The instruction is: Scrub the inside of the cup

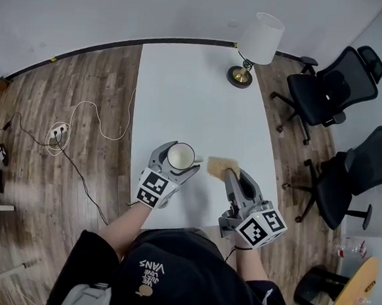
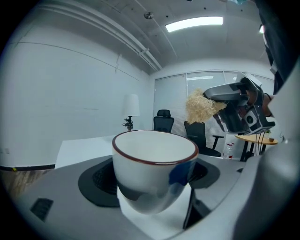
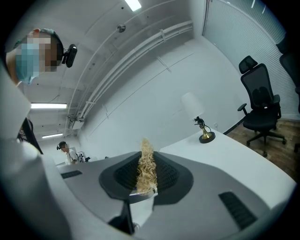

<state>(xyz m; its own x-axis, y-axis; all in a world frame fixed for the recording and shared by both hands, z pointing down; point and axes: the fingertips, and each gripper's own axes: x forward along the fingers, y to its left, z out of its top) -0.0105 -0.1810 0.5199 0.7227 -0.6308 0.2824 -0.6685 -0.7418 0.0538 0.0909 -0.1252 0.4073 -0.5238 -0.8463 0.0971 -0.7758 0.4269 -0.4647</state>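
Left gripper [image 1: 176,162] clamps my white, red-rimmed cup [image 1: 181,156] above the table's [image 1: 183,89] near end. Right gripper [image 1: 232,176] pinches a tan fibrous scrubber [image 1: 220,164] just right of it.

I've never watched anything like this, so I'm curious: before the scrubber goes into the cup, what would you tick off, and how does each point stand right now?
1. Cup held firmly: ok. The left claw is shut on the cup, gripping its sides.
2. Scrubber held: ok. The right claw pinches the scrubber.
3. Cup mouth free: ok. Nothing covers the rim.
4. Scrubber over the mouth: not ok. It sits beside the cup, outside the rim.
5. Water or soap inside: cannot tell.
6. Lamp out of the way: ok. It stands at the far end of the table.
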